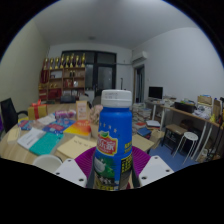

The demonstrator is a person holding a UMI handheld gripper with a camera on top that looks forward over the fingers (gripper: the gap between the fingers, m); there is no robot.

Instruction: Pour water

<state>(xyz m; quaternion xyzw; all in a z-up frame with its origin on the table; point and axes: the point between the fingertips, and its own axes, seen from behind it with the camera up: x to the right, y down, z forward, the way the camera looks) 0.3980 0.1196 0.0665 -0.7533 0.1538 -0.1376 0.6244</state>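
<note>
A blue bottle (115, 135) with a white cap (116, 98) and a red and green label stands upright between my fingers, held up above the table. My gripper (113, 170) is shut on the bottle, with the purple pads (86, 160) pressing its lower body from both sides. The white fingertips (70, 172) show on either side of the bottle. The bottle's base is hidden below the fingers. No cup or other vessel for water can be made out.
Beyond the bottle lies a cluttered table (55, 140) with books, papers and boxes. A desk with chairs (185, 125) stands to the right. Red shelves (65, 75) line the far wall beside a dark doorway (105, 75).
</note>
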